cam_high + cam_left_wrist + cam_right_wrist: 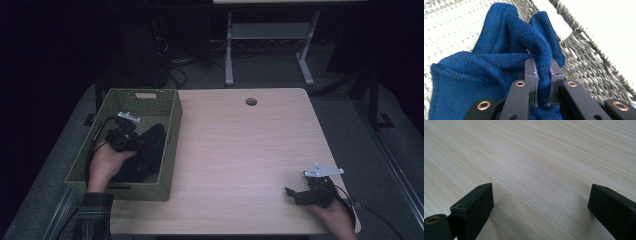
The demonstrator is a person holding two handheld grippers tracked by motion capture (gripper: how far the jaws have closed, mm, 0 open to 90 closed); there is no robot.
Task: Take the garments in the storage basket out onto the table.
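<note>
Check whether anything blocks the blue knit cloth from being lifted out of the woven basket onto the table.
Nothing visible does. The left gripper is shut on a fold of the blue knit cloth; the woven basket is open above, and only its wall stands before the table.

Blue knit cloth (499,57), greenish-grey woven basket (172,125), pale wood-grain table (240,150), black fingers (531,75)

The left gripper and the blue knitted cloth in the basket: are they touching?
Touching. In the left gripper view, the left gripper has its jaws closed on a fold of the blue knitted cloth, pads pressing it.
</note>
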